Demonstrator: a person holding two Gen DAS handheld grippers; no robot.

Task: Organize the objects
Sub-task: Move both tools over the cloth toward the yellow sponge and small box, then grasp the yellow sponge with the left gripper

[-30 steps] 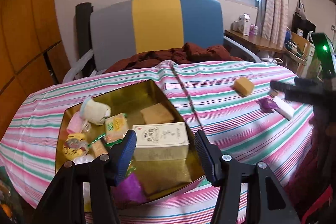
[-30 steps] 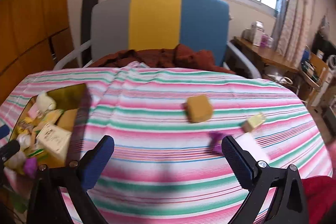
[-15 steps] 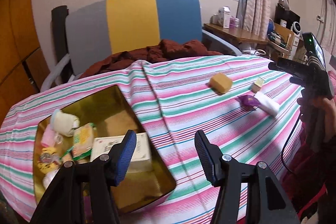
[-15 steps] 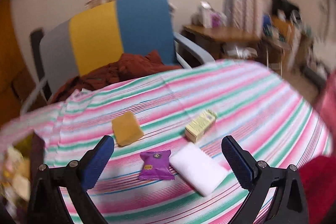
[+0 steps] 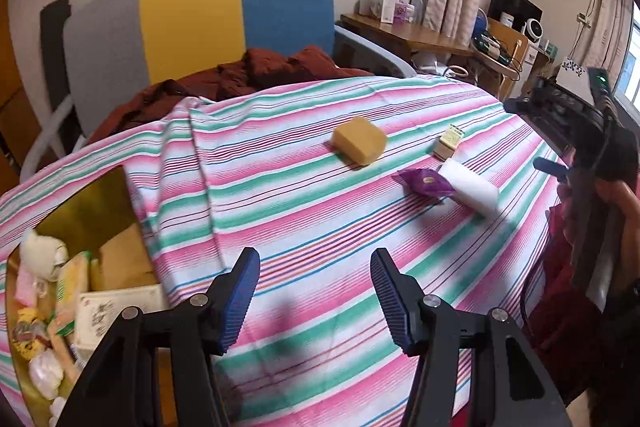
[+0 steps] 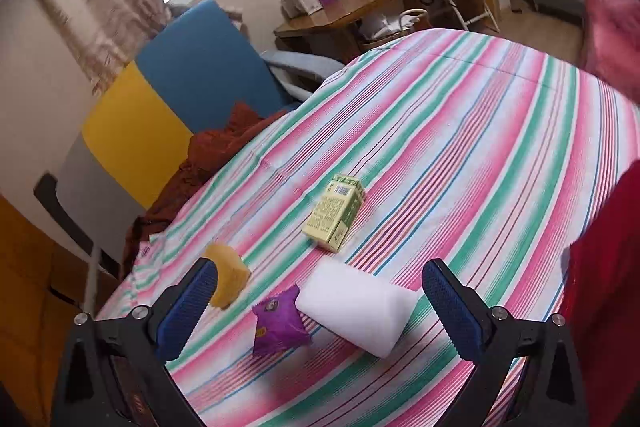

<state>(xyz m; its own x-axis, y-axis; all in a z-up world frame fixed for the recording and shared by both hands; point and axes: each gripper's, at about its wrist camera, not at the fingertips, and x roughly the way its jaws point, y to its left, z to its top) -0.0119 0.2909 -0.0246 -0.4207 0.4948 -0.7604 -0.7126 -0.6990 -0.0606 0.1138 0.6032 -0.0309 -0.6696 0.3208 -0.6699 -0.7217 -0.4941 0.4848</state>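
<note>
**user1:** Right gripper [image 6: 320, 307] is spread wide and holding nothing, hanging just over the white block [image 6: 356, 311] and the purple packet [image 6: 280, 323], which look to be touching. If it drops as is, I'd guess it grabs both, or one pad shoves the packet aside. That foil looks slippery too. The yellow sponge [image 6: 228, 285] sits right by its left finger, so a sloppy close could knock that as well.

**user2:** Agreed. Left gripper [image 5: 314, 299] is also released, empty, over bare striped cloth [image 5: 280, 195]. Only the left view shows the gold tin [image 5: 92, 211] at the table's left end, already loaded with a carton and small snacks, well apart from the four loose items. The right view never catches the tin, but it shows the green box [image 6: 334, 213] label and how tightly packet and block sit together.
</note>
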